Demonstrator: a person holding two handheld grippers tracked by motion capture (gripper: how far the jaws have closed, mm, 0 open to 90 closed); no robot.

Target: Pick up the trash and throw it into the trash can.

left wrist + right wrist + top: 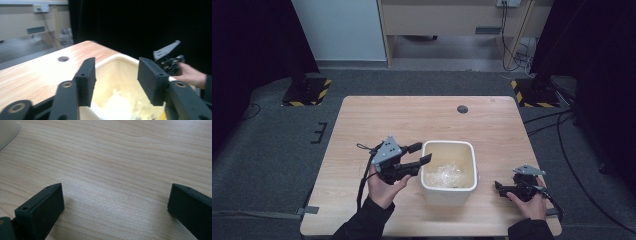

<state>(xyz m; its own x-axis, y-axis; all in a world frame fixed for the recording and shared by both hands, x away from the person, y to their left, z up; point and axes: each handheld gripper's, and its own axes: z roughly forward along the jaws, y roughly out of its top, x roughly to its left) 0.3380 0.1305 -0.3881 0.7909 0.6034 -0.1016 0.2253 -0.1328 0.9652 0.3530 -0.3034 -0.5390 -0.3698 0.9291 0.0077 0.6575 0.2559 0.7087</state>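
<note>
A white square bin stands on the wooden table, with crumpled clear plastic lying inside it. My left gripper hovers at the bin's left rim, jaws open and nothing between them. In the left gripper view the open left gripper points over the bin's rim into its pale inside. My right gripper rests low near the table's front right, to the right of the bin. Its jaws stand wide apart over bare wood in the right gripper view, the right gripper holding nothing.
A round cable hole sits at the table's far middle. The bin's corner shows at the upper left of the right gripper view. Yellow-and-black striped stand bases stand on the floor beyond the table's far corners.
</note>
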